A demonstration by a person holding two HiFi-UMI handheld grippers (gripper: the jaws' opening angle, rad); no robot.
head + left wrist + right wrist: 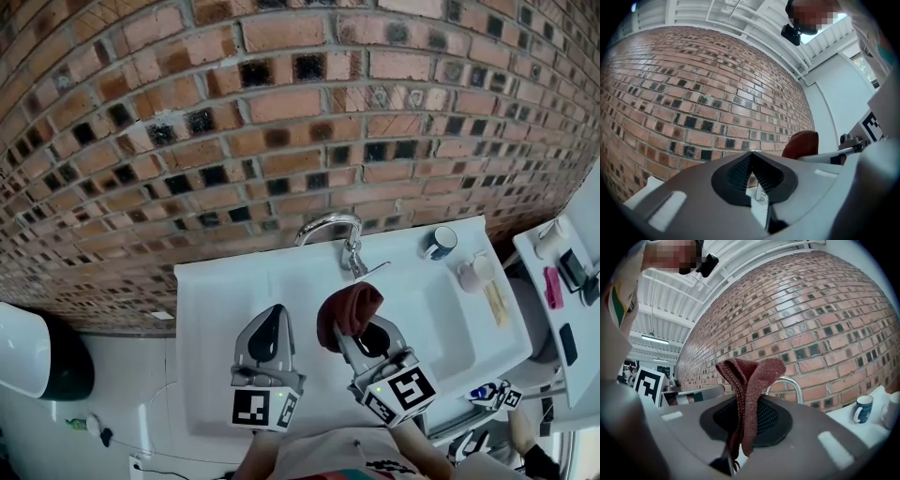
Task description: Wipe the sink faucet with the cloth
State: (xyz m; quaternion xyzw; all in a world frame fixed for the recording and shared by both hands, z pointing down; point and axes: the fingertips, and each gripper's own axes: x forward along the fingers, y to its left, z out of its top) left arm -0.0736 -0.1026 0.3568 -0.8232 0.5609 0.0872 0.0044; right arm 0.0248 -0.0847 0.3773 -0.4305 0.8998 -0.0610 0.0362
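A brick wall [281, 112] fills the upper frame above a white sink [211, 309]. Both tools point up-frame over the basin, side by side. The left gripper [274, 314] is pressed together on nothing. The right gripper [361, 330] pinches the red cloth [349, 307] just below the centre faucet [342, 234]. Bare basin lies at lower left.
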